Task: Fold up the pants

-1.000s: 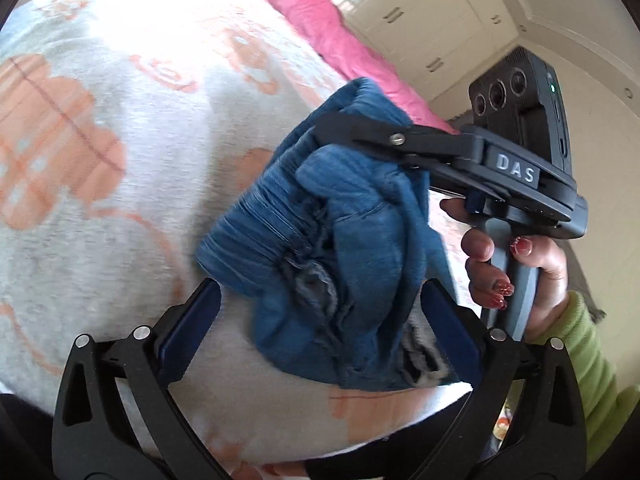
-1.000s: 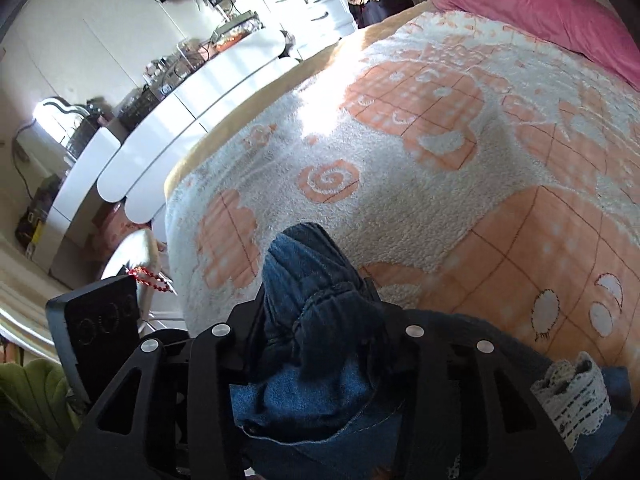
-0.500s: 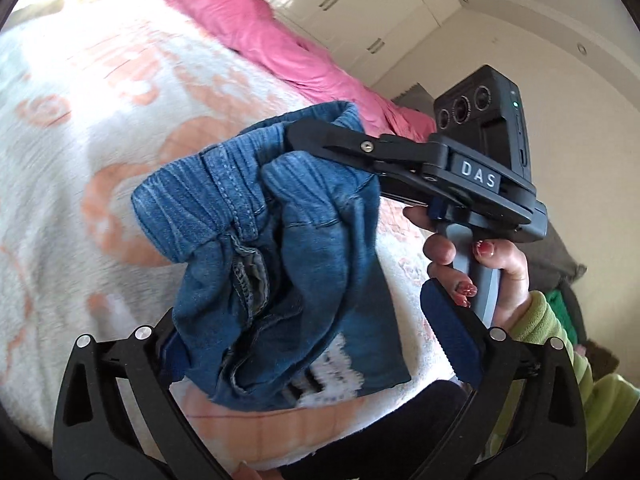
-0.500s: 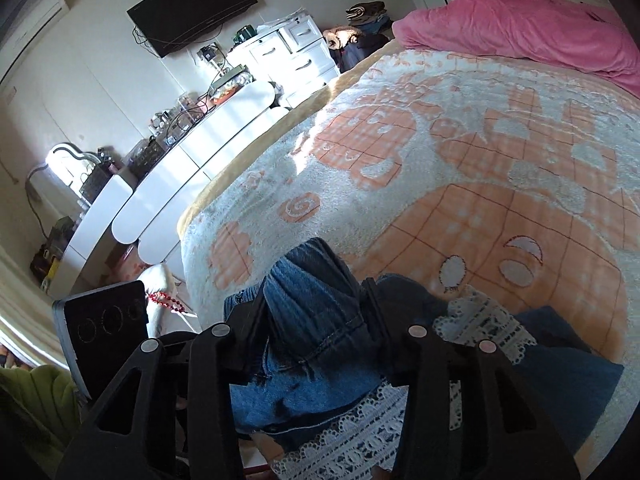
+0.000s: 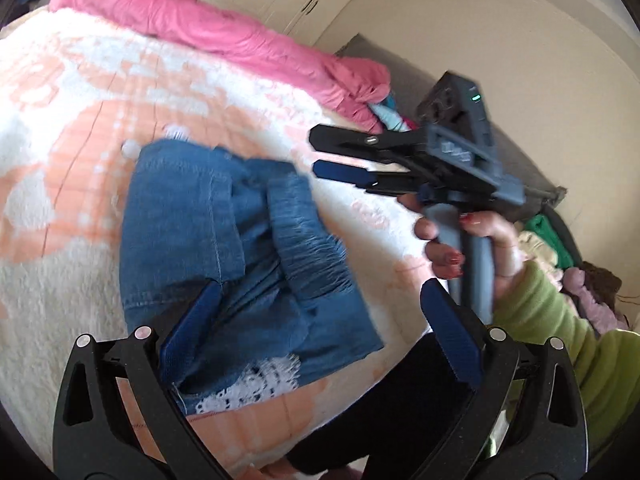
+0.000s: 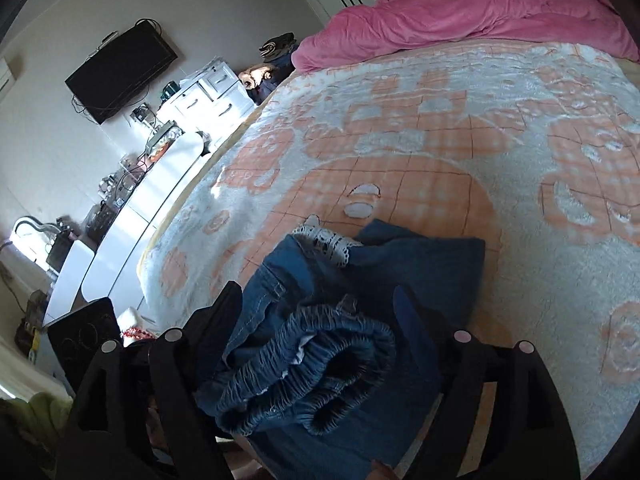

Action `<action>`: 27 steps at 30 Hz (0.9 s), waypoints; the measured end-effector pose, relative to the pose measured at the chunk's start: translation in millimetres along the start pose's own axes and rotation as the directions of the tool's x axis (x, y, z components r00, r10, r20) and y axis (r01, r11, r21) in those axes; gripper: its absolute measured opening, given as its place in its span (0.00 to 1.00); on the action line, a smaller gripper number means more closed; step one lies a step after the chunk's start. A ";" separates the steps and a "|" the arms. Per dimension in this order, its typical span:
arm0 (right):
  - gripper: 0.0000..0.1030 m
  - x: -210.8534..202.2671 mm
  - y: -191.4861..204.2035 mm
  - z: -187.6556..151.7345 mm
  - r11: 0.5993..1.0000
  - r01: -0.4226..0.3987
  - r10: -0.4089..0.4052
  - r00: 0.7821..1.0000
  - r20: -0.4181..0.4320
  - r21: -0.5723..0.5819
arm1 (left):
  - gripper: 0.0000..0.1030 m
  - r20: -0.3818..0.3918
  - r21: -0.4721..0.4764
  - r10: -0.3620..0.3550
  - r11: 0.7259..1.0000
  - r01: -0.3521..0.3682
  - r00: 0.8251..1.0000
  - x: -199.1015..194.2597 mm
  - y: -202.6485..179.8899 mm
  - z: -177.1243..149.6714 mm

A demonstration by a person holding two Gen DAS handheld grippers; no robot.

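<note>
The blue denim pants (image 5: 224,248) with white lace trim lie in a loose folded bundle on the orange-and-white blanket (image 5: 72,168) near the bed's front edge. My left gripper (image 5: 316,320) is open, its left pad over the bundle's near part. My right gripper (image 5: 320,152) shows in the left wrist view, open and empty, just right of the pants. In the right wrist view the pants (image 6: 360,312) lie between and in front of the open right gripper (image 6: 320,304), elastic waistband nearest the camera.
A pink duvet (image 6: 460,12) lies along the far end of the bed. White drawers (image 6: 208,92) and a wall TV (image 6: 120,68) stand to the left. Clothes (image 5: 560,248) are piled beside the bed on the right.
The right gripper opened and let go of the pants, which dropped from the air onto the blanket. The right gripper drew back to the right. Both cameras tilted toward the pink duvet.
</note>
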State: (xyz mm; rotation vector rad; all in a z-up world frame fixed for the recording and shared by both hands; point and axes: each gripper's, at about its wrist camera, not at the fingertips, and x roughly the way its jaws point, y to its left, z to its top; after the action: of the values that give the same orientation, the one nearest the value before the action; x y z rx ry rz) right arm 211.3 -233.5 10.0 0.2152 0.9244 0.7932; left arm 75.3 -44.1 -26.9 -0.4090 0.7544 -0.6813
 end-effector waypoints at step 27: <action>0.83 -52.6 30.3 -60.0 0.948 0.291 -0.280 0.955 0.098 -0.131 | 0.91 0.053 0.034 0.163 0.986 -0.165 0.985 -23.1 -20.5 -5.4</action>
State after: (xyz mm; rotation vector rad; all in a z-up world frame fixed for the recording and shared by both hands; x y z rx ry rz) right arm 130.5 -258.1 21.6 -0.0156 0.7984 0.5750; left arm 50.5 -43.2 -7.7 -0.3243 0.7182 -0.5281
